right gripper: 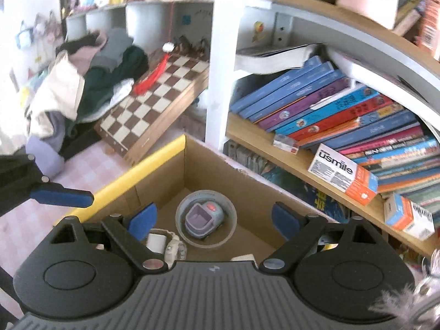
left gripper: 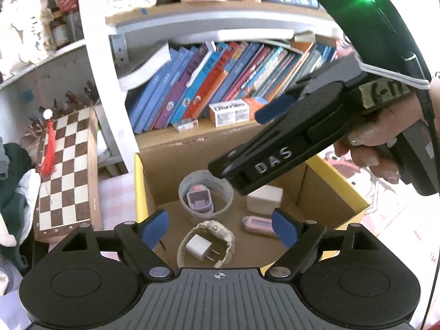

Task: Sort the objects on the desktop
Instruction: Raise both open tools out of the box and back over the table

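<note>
Bookshelves (left gripper: 225, 93) stand behind our cardboard box (left gripper: 330, 189). Inside it lie a tape roll (left gripper: 206, 196), a watch (left gripper: 206, 243) around a white plug (left gripper: 196, 250), an eraser (left gripper: 258, 225) and a white block (left gripper: 264, 200). Our left gripper (left gripper: 220, 227) and right gripper (right gripper: 214, 220) both hang wide open over the box, holding nothing. They are close, so we might bump them together.

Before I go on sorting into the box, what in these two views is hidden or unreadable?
- Left wrist view: the right gripper covers the cardboard box's back right corner and part of the white block.
- Left wrist view: the pink eraser label is too small to read, its end behind a blue finger.
- Right wrist view: the gripper body hides the watch strap, white charger and the box's near floor.
</note>
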A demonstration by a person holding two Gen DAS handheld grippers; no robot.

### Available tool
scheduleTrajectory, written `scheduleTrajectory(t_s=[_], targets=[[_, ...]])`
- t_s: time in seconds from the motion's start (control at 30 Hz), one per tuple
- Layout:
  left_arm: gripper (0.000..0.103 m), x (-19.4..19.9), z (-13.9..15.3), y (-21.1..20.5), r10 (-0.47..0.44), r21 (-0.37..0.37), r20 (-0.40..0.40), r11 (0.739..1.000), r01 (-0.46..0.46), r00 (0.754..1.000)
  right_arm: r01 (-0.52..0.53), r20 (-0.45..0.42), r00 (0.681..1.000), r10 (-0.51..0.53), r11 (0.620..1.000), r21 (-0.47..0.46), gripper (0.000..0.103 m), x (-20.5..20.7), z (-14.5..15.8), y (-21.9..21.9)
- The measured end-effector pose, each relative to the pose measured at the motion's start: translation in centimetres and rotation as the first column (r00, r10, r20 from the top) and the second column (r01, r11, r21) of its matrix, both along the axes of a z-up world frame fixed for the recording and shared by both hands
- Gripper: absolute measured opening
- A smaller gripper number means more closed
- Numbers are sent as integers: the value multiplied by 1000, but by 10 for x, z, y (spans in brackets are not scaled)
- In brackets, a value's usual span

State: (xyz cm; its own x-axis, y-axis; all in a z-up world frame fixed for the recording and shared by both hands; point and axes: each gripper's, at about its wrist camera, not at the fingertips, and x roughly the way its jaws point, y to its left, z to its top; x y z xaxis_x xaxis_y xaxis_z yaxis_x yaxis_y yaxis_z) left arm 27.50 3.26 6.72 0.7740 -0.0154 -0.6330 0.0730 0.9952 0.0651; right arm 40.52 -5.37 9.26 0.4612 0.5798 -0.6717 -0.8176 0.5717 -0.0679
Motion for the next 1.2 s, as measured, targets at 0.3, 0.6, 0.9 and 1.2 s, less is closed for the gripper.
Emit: scheduleTrajectory(t_s=[0.3,0.6,0.9,1.2], targets=[[86,-29,22,3,-4,-36,86,999,7,996,70,33,997,-72,996,60,91,-35,21,-27],[87,-69,26,6,-5,-15,119,1000,7,993,132,112,984,-141,988,79,91,-85,25,-56],[91,-109,24,15,25,-2,151,1000,-25,988,219,103,967,-234,965,142,95,-134,20,-88],[92,-140,14,21,27,-5,136,1000,-26,990,298,56,950,-307,946,128,97,-173,0,-106]])
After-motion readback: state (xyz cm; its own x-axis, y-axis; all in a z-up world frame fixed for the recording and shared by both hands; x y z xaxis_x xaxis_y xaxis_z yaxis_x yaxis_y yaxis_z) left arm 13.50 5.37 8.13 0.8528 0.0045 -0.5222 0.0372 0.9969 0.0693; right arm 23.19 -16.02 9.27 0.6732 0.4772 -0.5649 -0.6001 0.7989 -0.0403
